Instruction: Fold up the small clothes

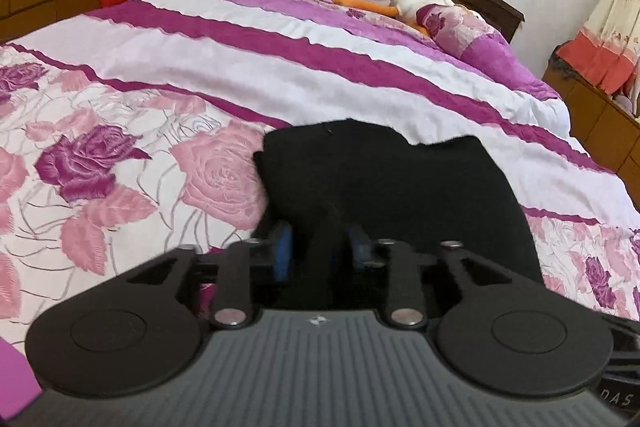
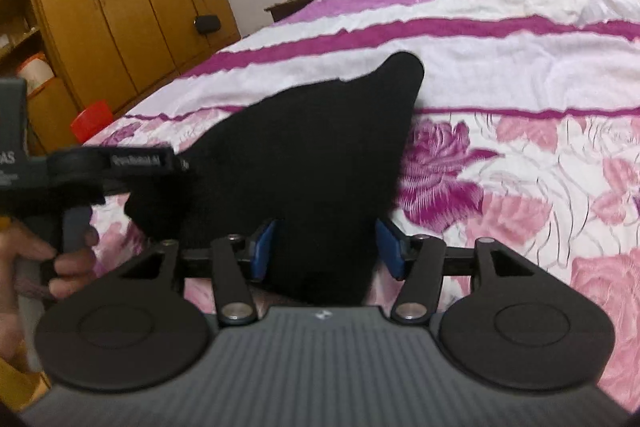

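Two handheld claws at a black garment on a flowered bed.

The left claw (image 1: 320,247) stands part open, a bunched fold of the black garment (image 1: 384,179) between its blue pads; whether they pinch it I cannot tell. The right claw (image 2: 326,249) stands wider, cloth between its pads, the right pad apart from it. The garment lies on the near end of the bed (image 1: 248,67).

A black garment (image 1: 384,183) lies on the bed (image 1: 248,67), covering part of its rose-patterned quilt. The left hand-held gripper (image 1: 320,247) sits at the garment's near edge, a fold of black cloth between its blue pads (image 1: 282,251); whether they press it is unclear.
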Demonstrator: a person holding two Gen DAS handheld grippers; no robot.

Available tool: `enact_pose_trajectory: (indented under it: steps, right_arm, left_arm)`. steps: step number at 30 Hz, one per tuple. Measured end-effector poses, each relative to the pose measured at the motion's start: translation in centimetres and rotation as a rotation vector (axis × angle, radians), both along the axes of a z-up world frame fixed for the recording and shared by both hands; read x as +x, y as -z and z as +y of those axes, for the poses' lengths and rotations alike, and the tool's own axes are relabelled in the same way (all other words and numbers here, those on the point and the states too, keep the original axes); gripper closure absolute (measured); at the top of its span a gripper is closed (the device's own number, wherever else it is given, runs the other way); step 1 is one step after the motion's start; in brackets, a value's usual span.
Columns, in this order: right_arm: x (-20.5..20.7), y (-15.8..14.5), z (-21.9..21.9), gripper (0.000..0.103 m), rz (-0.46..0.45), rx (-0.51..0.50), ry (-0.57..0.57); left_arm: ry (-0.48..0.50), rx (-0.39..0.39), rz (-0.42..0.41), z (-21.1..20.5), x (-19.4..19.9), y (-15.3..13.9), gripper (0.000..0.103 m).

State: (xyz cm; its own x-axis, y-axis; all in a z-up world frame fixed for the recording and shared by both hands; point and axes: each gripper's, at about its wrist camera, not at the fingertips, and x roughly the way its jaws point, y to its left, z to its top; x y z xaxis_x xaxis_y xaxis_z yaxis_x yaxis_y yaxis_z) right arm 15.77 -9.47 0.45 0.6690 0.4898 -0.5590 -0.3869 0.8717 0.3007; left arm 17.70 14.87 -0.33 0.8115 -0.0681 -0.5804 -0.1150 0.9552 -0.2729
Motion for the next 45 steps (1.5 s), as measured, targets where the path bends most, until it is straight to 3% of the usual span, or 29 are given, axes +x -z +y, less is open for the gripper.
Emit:
enact_pose_trajectory:
  steps: [2,8,12,21,22,23,26,29,39,45]
  right_arm:
    - [-0.1,-0.1,-0.6,0.045,0.009,0.019,-0.002]
    - [0.7,-0.9,-2.7,0.035,-0.005,0.108,0.052]
    - [2.7,0.1,-3.5,0.027,0.044,0.189,0.055]
    - [6.5,2.9,-2.0,0.025,0.144,0.334,-0.001]
    - [6.7,3.0,-1.7,0.026,0.146,0.325,-0.007]
    - [6.8,3.0,-1.4,0.029,0.145,0.317,-0.013]
    - [7.0,2.3,-1.1,0.054,0.150,0.305,-0.029]
    - [6.6,1.0,-1.9,0.063,0.149,0.334,-0.038]
    - [1.7,-4.7,-7.8,0.064,0.137,0.282,-0.040]
    - [-2.4,-4.5,-12.7,0.064,0.163,0.222,-0.010]
  left_arm:
    - [0.000,-0.004,0.009,0.3,-0.1,-0.3,0.045]
    - [0.067,-0.052,0.049,1.4,0.5,0.6,0.035]
    - [0.085,-0.125,0.075,2.3,1.4,1.3,0.032]
    - [0.174,-0.277,0.080,2.1,2.8,3.0,0.031]
    - [0.185,-0.286,0.081,2.0,3.0,3.1,0.033]
    - [0.196,-0.296,0.080,1.8,3.1,3.1,0.043]
    - [0.216,-0.359,0.077,1.6,3.0,3.0,0.058]
    - [0.231,-0.400,0.057,1.2,2.4,2.1,0.062]
    - [0.339,-0.450,0.036,-5.7,-2.5,-1.5,0.063]
    - [0.432,-0.360,0.078,-11.5,-5.6,-1.2,0.063]
